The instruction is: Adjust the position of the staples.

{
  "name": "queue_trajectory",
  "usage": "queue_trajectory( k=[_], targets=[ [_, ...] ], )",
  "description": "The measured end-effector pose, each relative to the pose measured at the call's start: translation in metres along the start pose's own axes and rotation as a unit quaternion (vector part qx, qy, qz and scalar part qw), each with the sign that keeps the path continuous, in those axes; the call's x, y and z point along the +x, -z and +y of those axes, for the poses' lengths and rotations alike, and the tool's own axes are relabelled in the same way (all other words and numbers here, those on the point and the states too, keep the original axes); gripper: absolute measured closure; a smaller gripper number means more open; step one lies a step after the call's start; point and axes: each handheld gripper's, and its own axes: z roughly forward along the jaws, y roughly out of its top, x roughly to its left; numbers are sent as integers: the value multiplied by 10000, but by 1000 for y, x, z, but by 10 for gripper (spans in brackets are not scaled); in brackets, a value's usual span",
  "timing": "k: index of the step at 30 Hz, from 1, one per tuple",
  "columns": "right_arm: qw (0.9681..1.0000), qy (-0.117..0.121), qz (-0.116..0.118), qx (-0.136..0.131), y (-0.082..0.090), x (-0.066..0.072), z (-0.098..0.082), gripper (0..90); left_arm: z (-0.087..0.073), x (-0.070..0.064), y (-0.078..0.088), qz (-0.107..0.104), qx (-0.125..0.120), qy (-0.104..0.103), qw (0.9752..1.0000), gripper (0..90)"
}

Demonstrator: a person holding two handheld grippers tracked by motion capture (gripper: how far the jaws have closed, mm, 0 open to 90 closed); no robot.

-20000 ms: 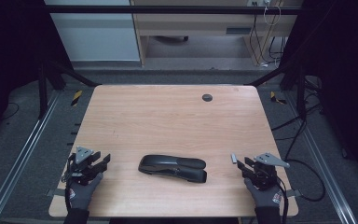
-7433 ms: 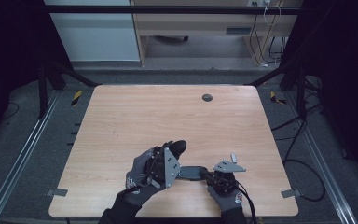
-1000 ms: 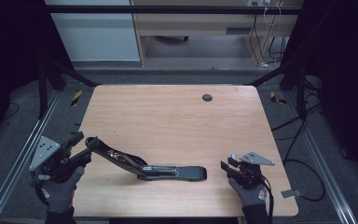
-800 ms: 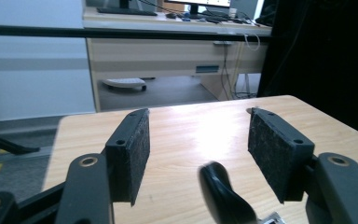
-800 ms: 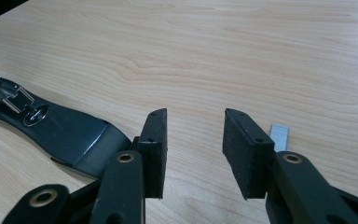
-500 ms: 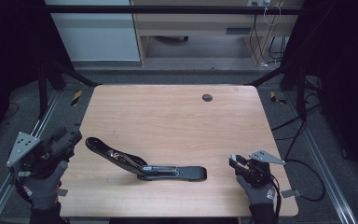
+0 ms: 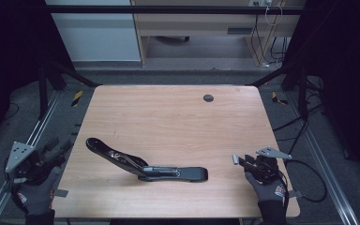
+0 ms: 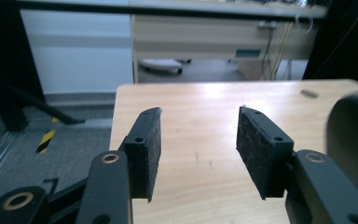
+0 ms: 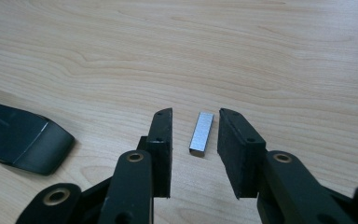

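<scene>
stapler: lies open on the table, lower middle of the high view. base flat, pointing right; top arm swung up and out to the left, its tip at the left of centre. nothing of mine touches it.
staple strip: small silver bar, flat on the wood, centre of my right gripper view. in the high view it sits at lower right, well apart from the stapler's right end.
right gripper: lower right of the high view, over the table's near right part. my jaws are apart and have just been closing; the strip lies between them, a gap of bare wood on each side, pads not pressing on it. cannot tell if the jaw tips rest on the wood.
stapler in right gripper view: black rounded end at the left edge, left of my left jaw, apart from it.
left gripper: lower left corner of the high view, off the table's left edge, over the dark floor and the rail. jaws apart and have just been closing, nothing between them. they point across the table top.
left gripper view, extras: blurred dark curve at the right edge, cannot tell what it is. small dark round spot far on the table, upper right; in the high view it sits near the far edge.
hands: both gloved, dark.
</scene>
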Motion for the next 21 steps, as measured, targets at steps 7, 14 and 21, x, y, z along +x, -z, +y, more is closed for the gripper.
queue_trajectory(
  k=[7, 14, 21],
  targets=[
    [9997, 128, -9, 185, -10, 3, 5, 686, -24, -7, -12, 4, 460, -42, 9989, 497],
    [9989, 314, -134, 309, -15, 4, 13, 717, -42, -14, -19, -35, 760, -134, 9970, 496],
    [9977, 250, -222, 587, -26, 5, 16, 729, -61, -21, -26, -101, 1079, -312, 9936, 490]
  ],
)
